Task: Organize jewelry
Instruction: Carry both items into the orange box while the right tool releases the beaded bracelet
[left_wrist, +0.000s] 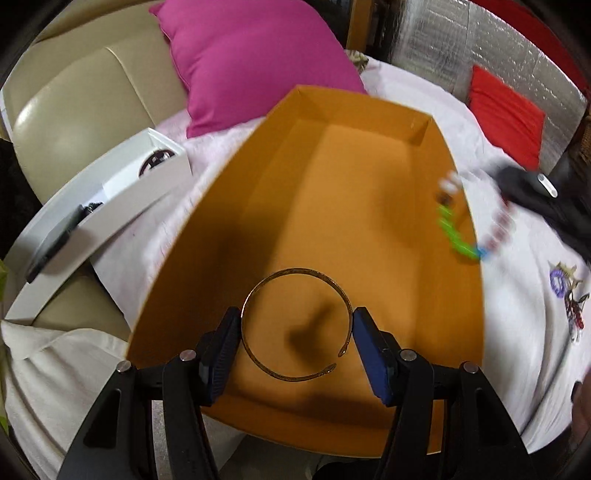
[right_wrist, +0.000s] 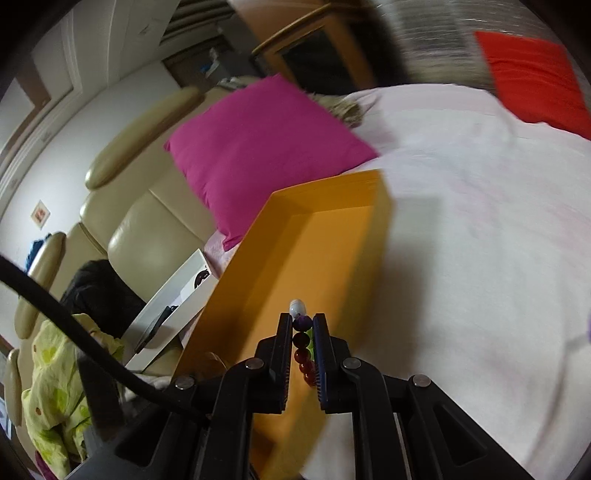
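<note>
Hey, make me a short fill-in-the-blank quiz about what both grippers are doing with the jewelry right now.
1. The left gripper holds a gold ____ between its pads.
2. That piece hangs above the ____-coloured box.
3. The right gripper is shut on a string of ____.
4. Behind the box lies a ____ pillow, with a red pillow further right.

Missing words: bangle; orange; beads; pink

No legible text, label or number on any surface in either view.
</note>
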